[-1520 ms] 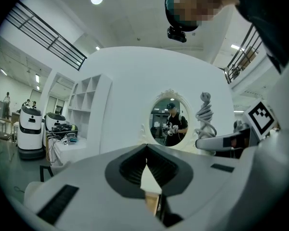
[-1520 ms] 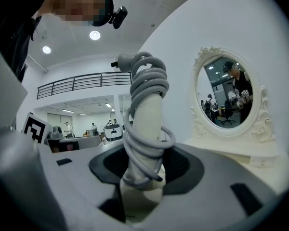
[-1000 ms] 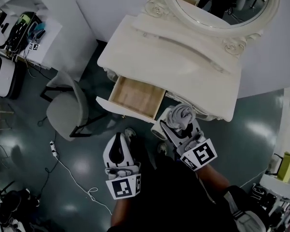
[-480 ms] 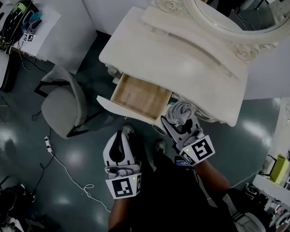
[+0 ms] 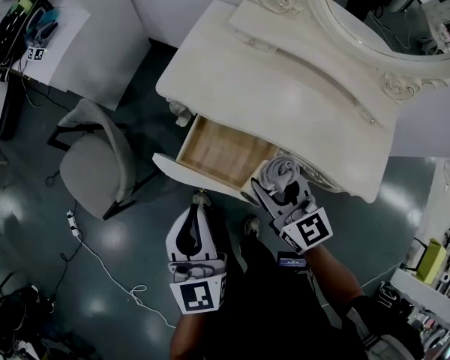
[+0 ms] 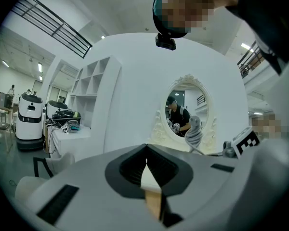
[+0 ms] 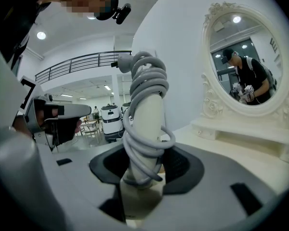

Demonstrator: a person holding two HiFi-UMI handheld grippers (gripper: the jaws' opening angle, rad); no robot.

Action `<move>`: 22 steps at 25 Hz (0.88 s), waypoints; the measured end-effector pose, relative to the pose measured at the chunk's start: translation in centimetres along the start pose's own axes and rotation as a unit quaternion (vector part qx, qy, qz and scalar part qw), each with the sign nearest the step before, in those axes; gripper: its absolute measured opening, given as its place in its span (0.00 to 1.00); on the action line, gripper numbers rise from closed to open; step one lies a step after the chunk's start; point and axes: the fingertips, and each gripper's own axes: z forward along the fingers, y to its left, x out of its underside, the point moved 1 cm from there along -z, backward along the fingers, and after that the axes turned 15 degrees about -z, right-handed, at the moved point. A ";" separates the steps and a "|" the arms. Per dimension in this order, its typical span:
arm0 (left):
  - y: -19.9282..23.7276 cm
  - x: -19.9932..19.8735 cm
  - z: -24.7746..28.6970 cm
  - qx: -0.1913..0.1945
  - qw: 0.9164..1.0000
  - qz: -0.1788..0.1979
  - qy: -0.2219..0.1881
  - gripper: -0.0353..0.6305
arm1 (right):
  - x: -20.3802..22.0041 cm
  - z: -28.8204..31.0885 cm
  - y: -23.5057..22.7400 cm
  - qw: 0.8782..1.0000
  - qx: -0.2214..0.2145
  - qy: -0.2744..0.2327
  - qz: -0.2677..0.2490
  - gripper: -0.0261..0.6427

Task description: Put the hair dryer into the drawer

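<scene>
A pale hair dryer [image 5: 279, 172] with its grey cord wound round the handle stands upright in my right gripper [image 5: 280, 191], which is shut on the handle [image 7: 144, 129] just off the right front corner of the open drawer [image 5: 217, 152]. The drawer has a bare wooden bottom and a white front, and sticks out of the cream dressing table [image 5: 285, 88]. My left gripper [image 5: 190, 220] hangs lower left of the drawer front, over the floor. Its jaws meet at the tips with nothing between them [image 6: 145, 148]. The coiled cord [image 6: 195, 131] shows to its right.
An oval carved mirror [image 5: 382, 13] stands at the back of the dressing table. A grey chair [image 5: 90, 167] sits left of the drawer. A white cable [image 5: 105, 265] runs over the dark floor. A white side table [image 5: 52, 43] with gear is at upper left.
Both grippers have sunk lower and come nearer the drawer front. The hair dryer stays in the right gripper's hold; the left jaws remain together.
</scene>
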 end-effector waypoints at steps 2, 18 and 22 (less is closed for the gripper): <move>0.8 0.8 0.4 -0.004 1.000 0.003 0.005 0.09 | 1.0 1.0 0.2 1.000 -0.004 0.005 -0.005 0.34; 4.0 4.4 2.3 -0.018 0.999 -0.023 0.015 0.09 | 8.6 5.0 1.0 0.998 -0.022 0.055 -0.019 0.34; 4.4 5.3 2.7 -0.021 0.999 -0.027 0.019 0.09 | 9.9 5.8 0.8 0.997 -0.027 0.062 -0.026 0.34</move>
